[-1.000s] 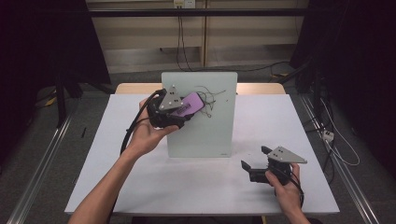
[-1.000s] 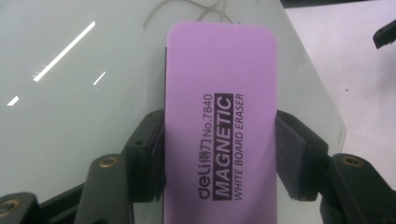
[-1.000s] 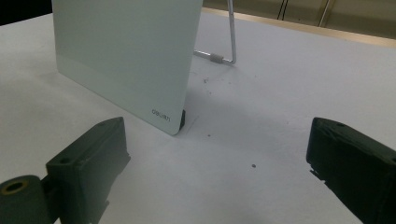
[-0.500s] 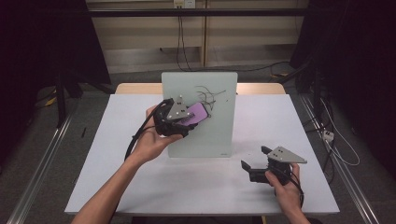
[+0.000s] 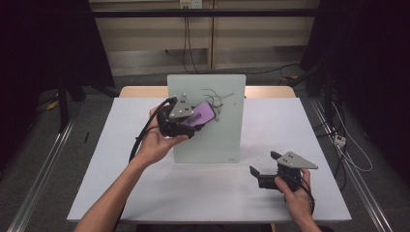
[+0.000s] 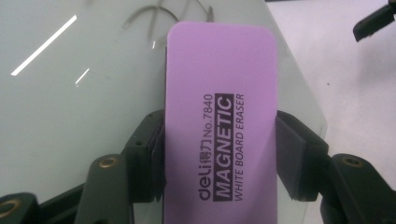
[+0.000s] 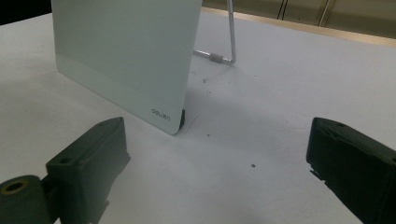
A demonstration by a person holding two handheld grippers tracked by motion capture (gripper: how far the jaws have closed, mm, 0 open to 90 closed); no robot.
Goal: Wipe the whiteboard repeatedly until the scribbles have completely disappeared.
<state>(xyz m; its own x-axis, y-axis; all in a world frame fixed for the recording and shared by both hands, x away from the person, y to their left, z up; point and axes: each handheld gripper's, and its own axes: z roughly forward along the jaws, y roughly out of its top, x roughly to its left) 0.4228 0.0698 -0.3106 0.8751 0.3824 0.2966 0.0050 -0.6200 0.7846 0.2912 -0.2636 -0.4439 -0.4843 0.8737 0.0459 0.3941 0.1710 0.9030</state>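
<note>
the purple eraser is squeezed tight in the left gripper against the standing board to rub off scribbles, while the right gripper rests wide open, holding nothing.

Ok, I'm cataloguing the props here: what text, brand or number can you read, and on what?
"deli" with two Chinese characters I can't make out, "No.7840": purple eraser.
"MAGNETIC": eraser, white on black bar.
"WHITE BOARD ERASER": eraser.
Small grey logo, too stylised to read surely: lower corner of the glass board.
</note>
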